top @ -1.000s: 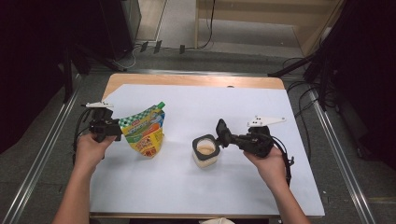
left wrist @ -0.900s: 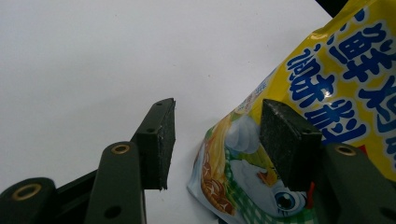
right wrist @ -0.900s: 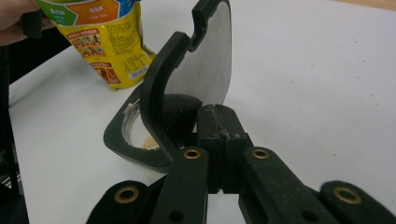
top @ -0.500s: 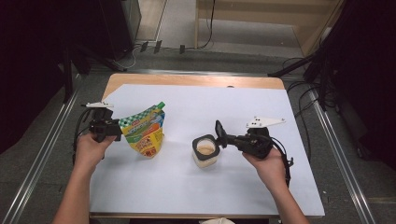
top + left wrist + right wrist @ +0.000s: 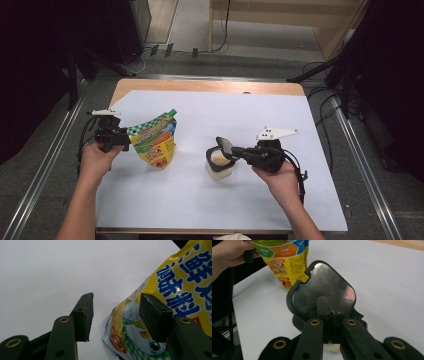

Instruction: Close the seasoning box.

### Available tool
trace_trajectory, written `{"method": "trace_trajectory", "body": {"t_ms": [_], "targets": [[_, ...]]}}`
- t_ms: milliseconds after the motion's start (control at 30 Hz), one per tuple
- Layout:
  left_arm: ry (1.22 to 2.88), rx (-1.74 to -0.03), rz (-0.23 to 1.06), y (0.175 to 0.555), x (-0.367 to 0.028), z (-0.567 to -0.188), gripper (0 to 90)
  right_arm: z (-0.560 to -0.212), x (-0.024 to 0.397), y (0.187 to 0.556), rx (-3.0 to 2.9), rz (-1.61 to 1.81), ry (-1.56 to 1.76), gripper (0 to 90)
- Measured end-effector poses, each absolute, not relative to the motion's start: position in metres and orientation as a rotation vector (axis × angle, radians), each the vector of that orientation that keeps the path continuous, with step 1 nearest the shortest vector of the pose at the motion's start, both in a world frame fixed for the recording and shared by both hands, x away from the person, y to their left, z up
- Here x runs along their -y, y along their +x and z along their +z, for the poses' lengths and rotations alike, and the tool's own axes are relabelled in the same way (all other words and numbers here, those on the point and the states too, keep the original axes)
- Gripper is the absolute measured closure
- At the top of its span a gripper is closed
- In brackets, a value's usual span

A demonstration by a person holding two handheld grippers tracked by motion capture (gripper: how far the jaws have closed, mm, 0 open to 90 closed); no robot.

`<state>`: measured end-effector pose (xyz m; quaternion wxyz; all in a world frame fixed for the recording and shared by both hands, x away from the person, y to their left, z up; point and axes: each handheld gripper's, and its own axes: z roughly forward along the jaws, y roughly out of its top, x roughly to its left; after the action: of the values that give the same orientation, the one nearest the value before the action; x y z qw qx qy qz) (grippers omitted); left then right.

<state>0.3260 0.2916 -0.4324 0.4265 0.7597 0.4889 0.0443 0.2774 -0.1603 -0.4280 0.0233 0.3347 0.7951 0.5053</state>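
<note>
At the left of the table (image 5: 300, 130), the left gripper (image 5: 119, 137) stands beside the yellow snack pouch (image 5: 155, 142), which sits upright on the white sheet; in the left gripper view its jaws are parted, one pad against the pouch's printed face (image 5: 180, 282), the other clear of it over bare table, so the pouch is bracketed at its edge but not squeezed. To the right, near the middle of the table, a small cup (image 5: 220, 167) holds a pale filling. The right gripper (image 5: 227, 149) has its jaws shut on the cup's peel-off lid (image 5: 324, 290), the foil underside turned up and back toward the pouch. The step in hand looks like peeling the lid off the cup. Next, the right hand probably needs a steady pull up and away to free the last of the seal without tipping the cup, which nothing steadies
</note>
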Motion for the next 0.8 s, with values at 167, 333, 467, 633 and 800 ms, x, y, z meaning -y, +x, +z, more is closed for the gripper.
{"method": "trace_trajectory", "body": {"t_ms": [167,333,467,633,800], "targets": [[1.899,-1.218,0.11,0.326,-0.291,-0.432,45.9,-0.433,0.15,0.275,-2.509,1.544,1.015,90.0],[1.899,-1.222,0.108,0.326,-0.291,-0.432,45.7,-0.44,0.139,0.273,-2.559,1.507,0.996,90.0],[1.898,-1.222,0.109,0.326,-0.292,-0.432,45.7,-0.445,0.136,0.274,-2.579,1.491,0.989,90.0],[1.901,-1.226,0.104,0.326,-0.293,-0.433,45.7,-0.446,0.136,0.274,-2.579,1.506,0.984,90.0],[1.904,-1.227,0.101,0.327,-0.291,-0.434,45.5,-0.445,0.136,0.273,-2.581,1.51,0.984,88.5]]}}
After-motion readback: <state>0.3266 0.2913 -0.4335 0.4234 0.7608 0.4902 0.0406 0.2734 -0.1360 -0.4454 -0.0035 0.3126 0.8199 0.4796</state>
